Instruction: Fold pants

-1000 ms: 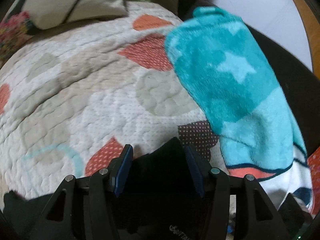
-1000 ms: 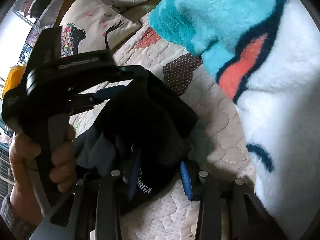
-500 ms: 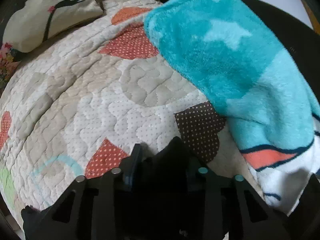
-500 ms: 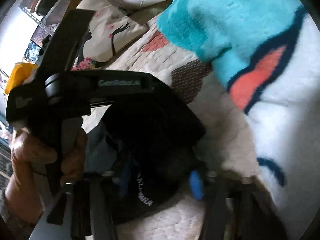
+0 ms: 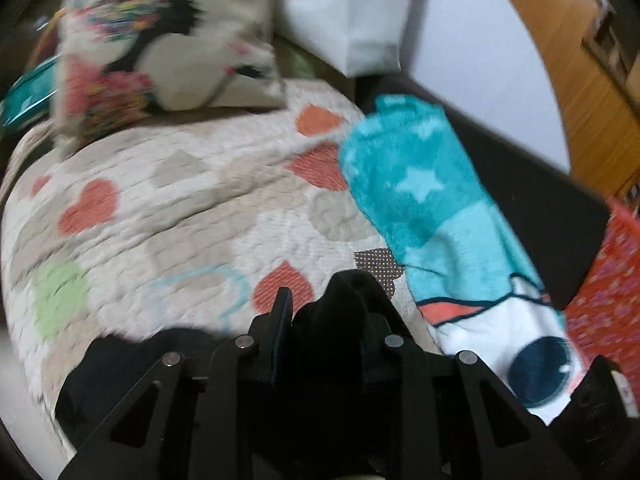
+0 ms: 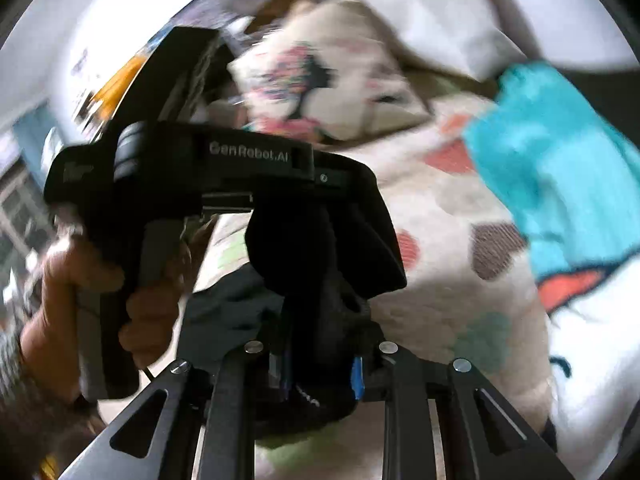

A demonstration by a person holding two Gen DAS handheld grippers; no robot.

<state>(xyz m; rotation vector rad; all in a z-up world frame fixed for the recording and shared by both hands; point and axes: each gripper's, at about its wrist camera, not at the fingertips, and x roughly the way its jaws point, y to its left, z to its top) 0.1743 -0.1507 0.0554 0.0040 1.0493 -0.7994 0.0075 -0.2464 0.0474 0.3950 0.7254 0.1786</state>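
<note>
Both tools clamped on black cloth: left tool (image 5: 326,312), right tool (image 6: 320,364), L hand (image 6: 80,288) on grip.

Bedspread (image 5: 168,216) underlies all items. Pillow (image 5: 160,48) lies at its far edge, with a paper bag (image 5: 352,12) behind and to the right. Blanket (image 5: 440,216) runs along its right side. Pants (image 5: 348,300), nearest the cameras, are bunched between both grippers above the bedspread, left of the blanket.

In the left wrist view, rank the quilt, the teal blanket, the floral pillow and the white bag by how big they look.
1. Quilt, largest by far.
2. Teal blanket.
3. Floral pillow.
4. White bag, cut off by the frame's top edge.
Pillow and blanket look close in size; the pillow lies farther away, so true size is unsure.
</note>
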